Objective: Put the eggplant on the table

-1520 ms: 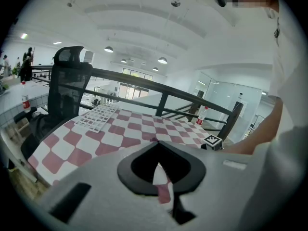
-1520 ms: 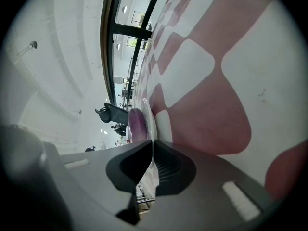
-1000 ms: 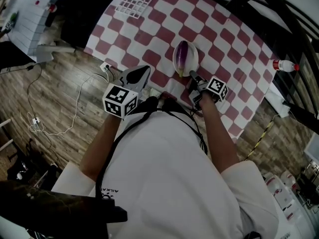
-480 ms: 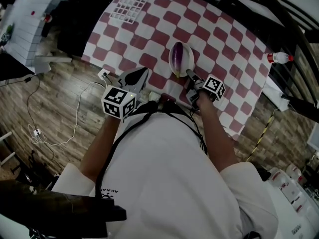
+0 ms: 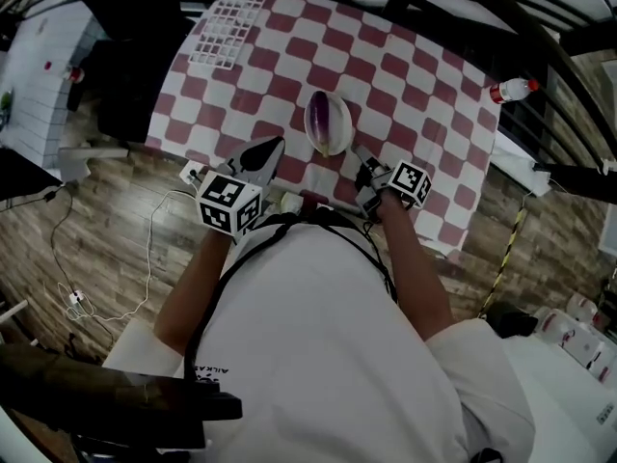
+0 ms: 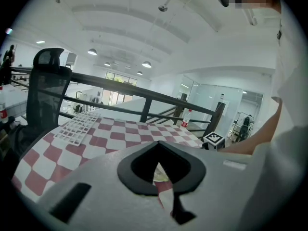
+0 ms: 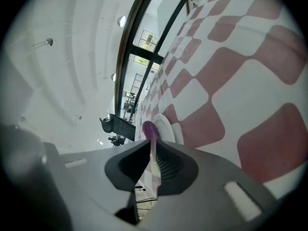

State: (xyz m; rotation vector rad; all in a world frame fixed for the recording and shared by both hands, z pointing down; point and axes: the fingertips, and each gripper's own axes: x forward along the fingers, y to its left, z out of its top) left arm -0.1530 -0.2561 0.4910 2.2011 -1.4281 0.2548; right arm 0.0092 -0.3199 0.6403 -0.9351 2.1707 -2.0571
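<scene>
The purple eggplant (image 5: pixel 330 119) lies in a white dish (image 5: pixel 314 135) on the red-and-white checked table (image 5: pixel 415 85). My right gripper (image 5: pixel 359 152) hovers just short of the dish at its near right. A narrow slit shows between its jaws, which have just been closing with nothing between them. In the right gripper view the eggplant (image 7: pixel 149 129) and dish (image 7: pixel 166 127) show just past the jaw tips of that gripper (image 7: pixel 151 141). My left gripper (image 5: pixel 275 145) hangs at the table's near edge, left of the dish, with its tips together. The left gripper view shows this gripper (image 6: pixel 158 146) empty.
A white grid rack (image 5: pixel 224 22) lies at the table's far left corner. A bottle with a red cap (image 5: pixel 511 90) sits at the far right edge. Dark railings run behind the table. Cables (image 5: pixel 145 230) trail on the wooden floor at the left.
The right gripper has drawn back a little from the dish and risen. The left gripper has shifted slightly. The head view has swung, so the table now sits higher and more centred.
</scene>
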